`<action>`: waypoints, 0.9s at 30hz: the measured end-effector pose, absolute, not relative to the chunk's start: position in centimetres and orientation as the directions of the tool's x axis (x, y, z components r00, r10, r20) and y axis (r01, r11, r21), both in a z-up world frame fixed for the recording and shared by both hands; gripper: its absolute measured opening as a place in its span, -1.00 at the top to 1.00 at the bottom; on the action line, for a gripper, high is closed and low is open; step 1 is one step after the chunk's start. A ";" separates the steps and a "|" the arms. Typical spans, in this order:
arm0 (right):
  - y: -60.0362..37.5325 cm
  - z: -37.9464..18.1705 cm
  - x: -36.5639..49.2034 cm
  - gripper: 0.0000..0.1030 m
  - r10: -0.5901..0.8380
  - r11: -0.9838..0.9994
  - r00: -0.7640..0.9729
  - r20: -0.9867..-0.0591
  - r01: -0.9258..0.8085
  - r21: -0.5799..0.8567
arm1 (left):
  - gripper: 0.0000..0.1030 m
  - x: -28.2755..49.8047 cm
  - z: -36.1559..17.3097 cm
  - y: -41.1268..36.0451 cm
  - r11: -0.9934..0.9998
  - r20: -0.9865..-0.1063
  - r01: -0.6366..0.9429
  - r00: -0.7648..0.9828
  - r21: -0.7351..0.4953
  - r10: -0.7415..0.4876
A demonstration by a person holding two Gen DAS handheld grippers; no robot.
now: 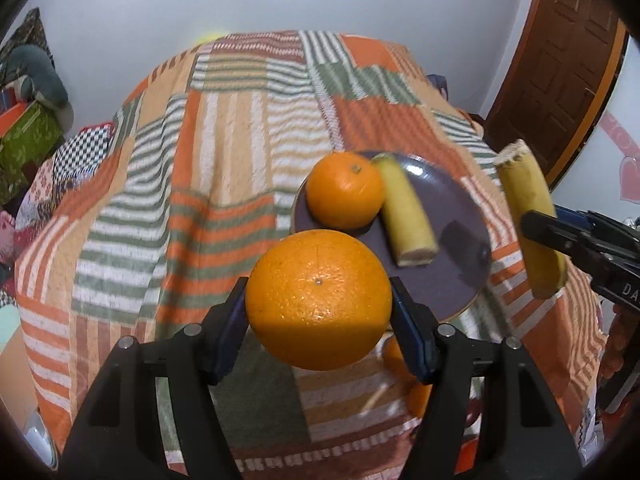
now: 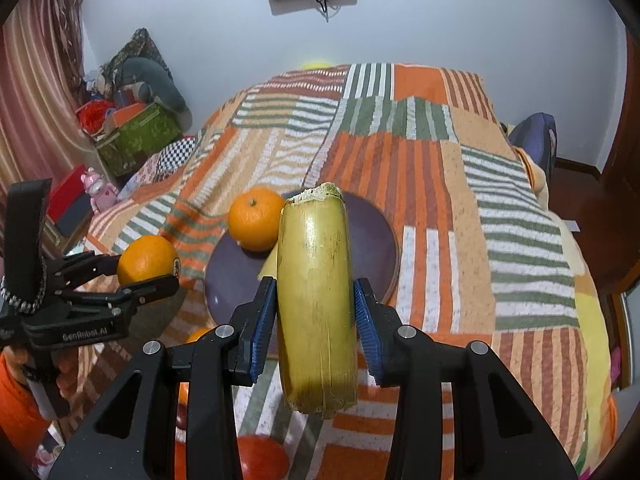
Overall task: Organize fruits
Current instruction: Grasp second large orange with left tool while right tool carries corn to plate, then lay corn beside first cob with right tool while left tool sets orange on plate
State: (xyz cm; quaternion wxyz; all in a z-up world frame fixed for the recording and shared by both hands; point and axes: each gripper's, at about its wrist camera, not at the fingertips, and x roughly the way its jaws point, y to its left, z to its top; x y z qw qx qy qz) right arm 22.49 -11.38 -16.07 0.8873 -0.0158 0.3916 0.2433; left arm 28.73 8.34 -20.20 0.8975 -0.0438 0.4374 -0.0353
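Observation:
My left gripper (image 1: 318, 304) is shut on a large orange (image 1: 318, 300) and holds it above the bed, just short of the dark purple plate (image 1: 448, 280). On the plate lie a smaller orange (image 1: 344, 190) and a yellow banana-like piece (image 1: 406, 220). My right gripper (image 2: 315, 312) is shut on a second yellow piece (image 2: 316, 300), held upright above the plate's near edge (image 2: 228, 276). The right wrist view also shows the left gripper (image 2: 148, 276) with its orange (image 2: 146, 258) and the plate's orange (image 2: 256, 218).
A striped orange, green and white blanket (image 1: 224, 184) covers the bed. More oranges (image 2: 262, 456) lie low near me. Boxes and toys (image 2: 132, 136) stand at the left by the wall. A wooden door (image 1: 560, 68) is at the right.

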 end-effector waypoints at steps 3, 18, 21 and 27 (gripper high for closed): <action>-11.0 -15.6 23.1 0.30 0.428 0.881 0.583 -0.691 -0.441 0.173 | -0.28 29.6 -19.8 7.7 0.993 -0.774 0.034 0.624 -0.111 -0.108; -8.7 -18.1 27.2 0.30 0.409 0.895 0.558 -0.723 -0.402 0.196 | -0.28 32.7 -22.2 6.0 0.989 -0.791 0.053 0.594 -0.139 -0.143; -8.5 -18.9 27.6 0.30 0.396 0.898 0.548 -0.737 -0.397 0.188 | -0.28 33.2 -23.1 6.0 0.989 -0.801 0.048 0.583 -0.136 -0.139; -8.4 -20.3 28.2 0.30 0.373 0.904 0.529 -0.762 -0.391 0.172 | -0.28 33.8 -24.4 5.9 0.992 -0.818 0.038 0.563 -0.122 -0.122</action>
